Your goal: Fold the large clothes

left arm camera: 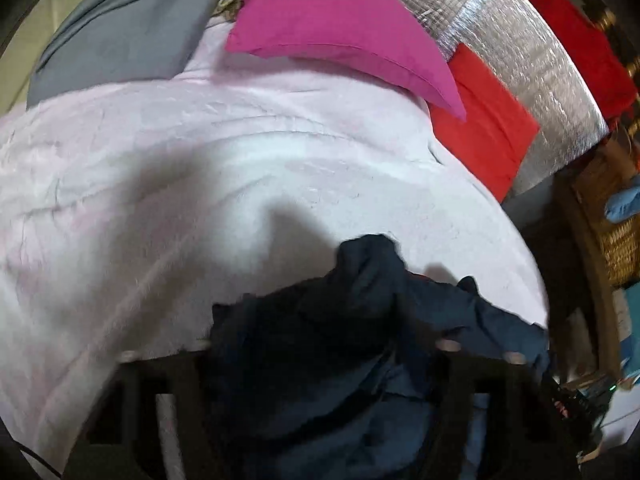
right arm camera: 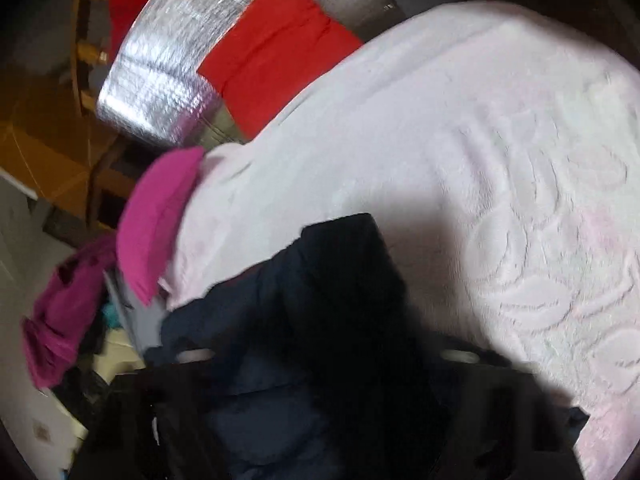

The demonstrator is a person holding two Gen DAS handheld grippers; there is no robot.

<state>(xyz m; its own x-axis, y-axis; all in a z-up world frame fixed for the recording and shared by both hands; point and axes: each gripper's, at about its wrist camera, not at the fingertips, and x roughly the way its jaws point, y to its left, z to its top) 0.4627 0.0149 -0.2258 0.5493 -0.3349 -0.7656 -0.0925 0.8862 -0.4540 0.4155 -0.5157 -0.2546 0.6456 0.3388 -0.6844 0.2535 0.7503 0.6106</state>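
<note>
Grippers, left (left arm camera: 326, 350) and right (right arm camera: 320, 356), tilt downward, each clenching bunched navy garment (left arm camera: 360, 320) toward six o'clock over pale blanket (left arm camera: 160, 160).

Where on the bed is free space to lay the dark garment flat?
Free: the pale blanket between the magenta pillow and the dark garment. Crowded: the far edge, with the magenta pillow, grey cloth and red cushion.

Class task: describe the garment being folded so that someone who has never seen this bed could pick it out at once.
Find the pale pink bedspread covering the bed. At its near edge a crumpled dark navy garment bunches between both grippers' fingers. It is the only dark cloth there; the pillows beyond are magenta and red.
</note>
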